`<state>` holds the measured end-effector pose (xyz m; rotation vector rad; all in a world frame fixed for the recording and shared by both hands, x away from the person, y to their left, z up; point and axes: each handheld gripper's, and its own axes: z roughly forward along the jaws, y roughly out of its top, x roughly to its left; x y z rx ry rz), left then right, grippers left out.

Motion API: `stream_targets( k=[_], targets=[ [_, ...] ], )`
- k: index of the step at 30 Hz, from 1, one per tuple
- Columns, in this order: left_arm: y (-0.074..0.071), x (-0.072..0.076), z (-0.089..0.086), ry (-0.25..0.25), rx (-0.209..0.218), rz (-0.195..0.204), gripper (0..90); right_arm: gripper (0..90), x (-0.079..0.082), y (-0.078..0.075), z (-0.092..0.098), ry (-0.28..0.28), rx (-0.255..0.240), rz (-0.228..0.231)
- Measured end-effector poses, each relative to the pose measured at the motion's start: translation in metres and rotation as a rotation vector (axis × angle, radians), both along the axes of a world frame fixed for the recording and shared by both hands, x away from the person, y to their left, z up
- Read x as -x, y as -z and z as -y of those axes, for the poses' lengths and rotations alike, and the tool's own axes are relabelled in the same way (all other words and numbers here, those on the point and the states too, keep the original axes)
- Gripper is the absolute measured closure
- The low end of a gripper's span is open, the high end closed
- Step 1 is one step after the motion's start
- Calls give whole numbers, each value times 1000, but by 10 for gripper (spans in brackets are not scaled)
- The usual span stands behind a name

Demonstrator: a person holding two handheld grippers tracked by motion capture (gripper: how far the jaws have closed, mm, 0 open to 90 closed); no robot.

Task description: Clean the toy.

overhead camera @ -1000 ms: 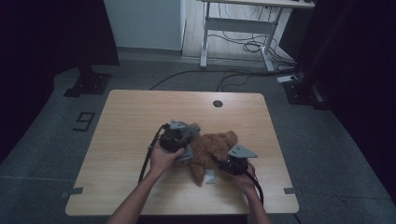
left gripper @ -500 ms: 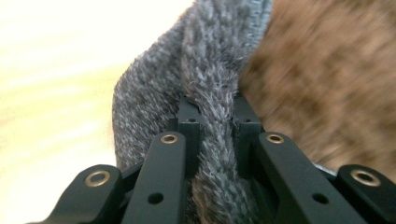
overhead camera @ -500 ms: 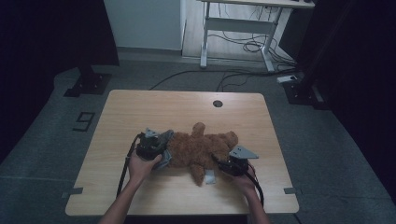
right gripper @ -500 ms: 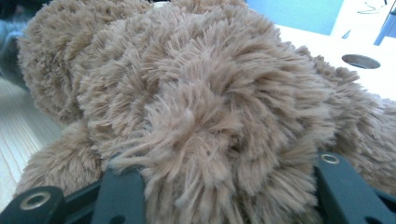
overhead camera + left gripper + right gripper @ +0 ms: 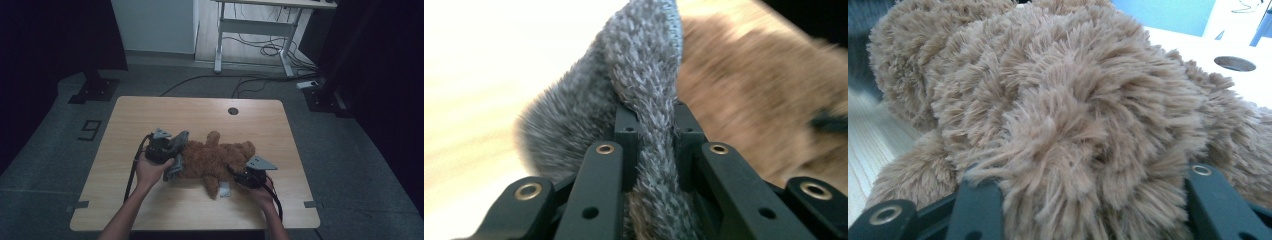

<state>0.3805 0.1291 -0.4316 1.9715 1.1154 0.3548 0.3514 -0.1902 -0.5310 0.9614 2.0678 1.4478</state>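
Note:
A brown teddy bear [image 5: 217,159] lies on its side across the wooden table [image 5: 200,115]. My left gripper [image 5: 172,152] is at the bear's left end, shut on a grey fuzzy knit garment [image 5: 173,169]. In the left gripper view the grey garment [image 5: 644,80] runs up between the closed jaws of the left gripper [image 5: 654,112], with the bear [image 5: 754,100] behind it. My right gripper [image 5: 241,176] holds the bear's right end. In the right gripper view the bear's plush [image 5: 1058,100] bulges between the jaws of the right gripper [image 5: 1093,192].
A white tag [image 5: 225,189] sticks out under the bear near the front edge. A round cable hole [image 5: 233,110] sits at the table's back. Behind the table, a desk frame [image 5: 250,30] with floor cables, and a black stand base [image 5: 92,90] at left.
My left gripper has moved left off the bear's middle, taking the grey garment with it, so more of the brown body shows. The right gripper has stayed put.

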Motion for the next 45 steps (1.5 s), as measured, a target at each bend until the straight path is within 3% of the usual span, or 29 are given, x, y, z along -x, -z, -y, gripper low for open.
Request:
stream_targets(
  k=[5,11,14,16,17,21,26,29,32,36,39,45],
  targets=[
    [-16,-5,64,114,-22,39,780,510,0,0,0,-3,1,0],
    [-12,-13,151,245,-68,45,780,509,1,0,0,-3,2,6],
    [-5,-13,179,279,-121,51,780,510,2,0,-1,-4,8,9],
    [4,-15,186,279,-158,36,779,510,2,0,-1,-4,8,10],
    [9,-16,186,270,-166,30,779,510,2,0,-1,-4,9,10],
    [17,-22,168,230,-96,-10,779,509,2,1,-2,-10,21,9],
    [10,-23,143,187,-204,37,781,509,1,1,-1,-9,21,11],
    [12,-28,118,130,-215,19,781,509,1,1,-1,-8,13,9],
    [12,-29,91,84,-175,11,782,508,1,1,0,-10,8,8],
    [7,-24,61,45,-178,31,782,507,0,2,1,-10,-3,3],
    [9,-21,39,14,-152,22,782,507,1,2,1,-9,-6,2],
    [23,-12,4,-40,-127,14,782,506,1,2,1,-8,-9,2]
  ],
)
